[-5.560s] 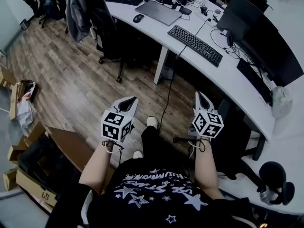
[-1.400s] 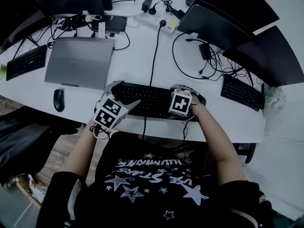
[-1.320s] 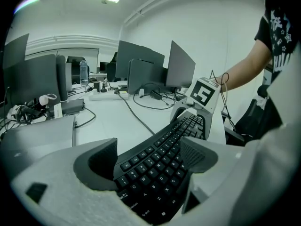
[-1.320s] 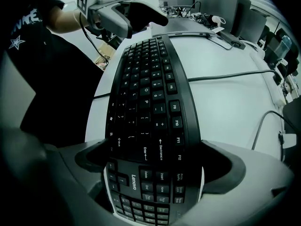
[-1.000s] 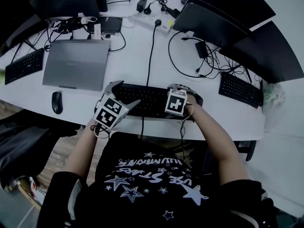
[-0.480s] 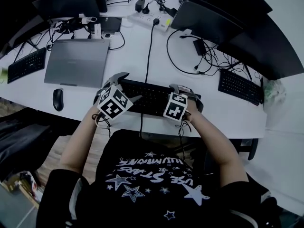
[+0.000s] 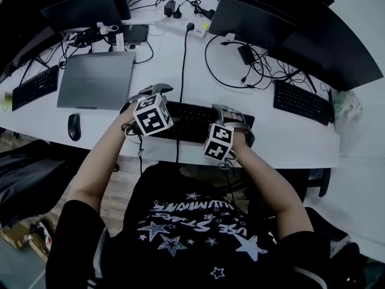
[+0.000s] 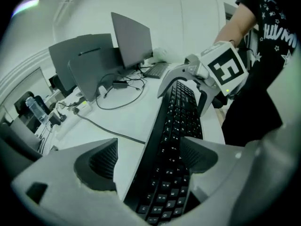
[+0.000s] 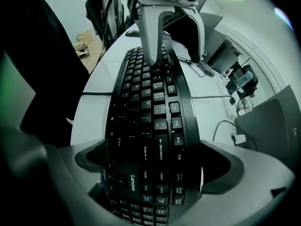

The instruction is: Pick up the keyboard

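Black Lenovo keyboard (image 7: 186, 122), cabled, along near edge of white desk (image 7: 301, 146). Right gripper (image 9: 157, 166) clamps right end. Left gripper (image 8: 150, 159) straddles left end, one pad clear. Two other keyboards (image 7: 36, 87) (image 7: 301, 102), one laptop (image 7: 96, 80), one mouse (image 7: 74, 127).

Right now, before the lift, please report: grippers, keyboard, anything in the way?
Right gripper shut on the keyboard, right end. Left gripper open astride its left end, one pad clear. Cable runs to its rear edge.
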Available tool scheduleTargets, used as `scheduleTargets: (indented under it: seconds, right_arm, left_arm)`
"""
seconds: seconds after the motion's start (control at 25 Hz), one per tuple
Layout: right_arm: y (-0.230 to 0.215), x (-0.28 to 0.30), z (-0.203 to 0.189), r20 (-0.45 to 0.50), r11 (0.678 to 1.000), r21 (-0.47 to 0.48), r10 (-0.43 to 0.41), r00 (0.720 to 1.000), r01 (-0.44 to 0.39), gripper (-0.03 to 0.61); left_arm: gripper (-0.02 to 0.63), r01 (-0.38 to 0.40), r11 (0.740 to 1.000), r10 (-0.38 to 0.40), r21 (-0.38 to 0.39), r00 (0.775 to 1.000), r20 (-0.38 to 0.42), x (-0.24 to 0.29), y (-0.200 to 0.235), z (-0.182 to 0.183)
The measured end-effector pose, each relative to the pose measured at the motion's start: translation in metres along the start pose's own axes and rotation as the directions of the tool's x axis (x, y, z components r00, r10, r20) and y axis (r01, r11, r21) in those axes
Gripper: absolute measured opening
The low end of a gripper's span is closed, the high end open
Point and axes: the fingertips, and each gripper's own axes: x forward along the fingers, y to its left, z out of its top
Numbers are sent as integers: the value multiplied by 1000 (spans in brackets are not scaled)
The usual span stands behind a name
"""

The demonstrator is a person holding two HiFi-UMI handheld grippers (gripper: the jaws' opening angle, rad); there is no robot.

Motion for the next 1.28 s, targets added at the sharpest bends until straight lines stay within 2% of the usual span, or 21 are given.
scheduleTargets:
  seconds: [0.08,0.16,0.28,0.36,0.44,0.48,0.56,0.8,1.0,1.16,1.28]
  right_arm:
    - [0,-1,-2,11,999,-10,-37,999,37,575]
    - [-1,-2,-3,21,996,-23,-82,996,82,575]
    - [2,-9,0,50,993,-31,-113,992,114,575]
    - [4,-11,0,63,988,-42,-145,987,148,575]
    - [5,-15,1,87,980,-53,-186,979,191,574]
    - [6,-18,3,102,976,-57,-205,973,211,575]
    - [6,-22,5,122,966,-68,-242,963,251,575]
    - [9,-22,0,146,941,-91,-311,939,326,575]
    - [11,-27,2,190,902,-122,-388,902,414,574]
    - [10,-30,3,198,871,-152,-436,878,467,575]
    - [9,-32,5,190,846,-172,-475,859,505,575]
  left_arm:
    - [413,93,995,-90,33,993,-71,6,-10,-3]
    - [413,188,980,-177,64,974,-138,8,-21,-5]
    - [413,272,954,-247,130,952,-183,13,-30,3]
    - [413,343,931,-303,125,916,-263,16,-39,-6]
    - [413,414,904,-355,109,867,-351,19,-50,-17]
    - [413,441,891,-371,111,846,-382,19,-55,-19]
    - [413,472,872,-383,125,820,-425,21,-61,-21]
    - [398,501,851,-339,158,753,-565,21,-71,-42]
    - [295,488,859,-321,156,750,-578,15,-76,-47]
    - [229,459,877,-317,143,776,-545,8,-83,-39]
    - [208,416,901,-294,124,794,-532,4,-85,-38]
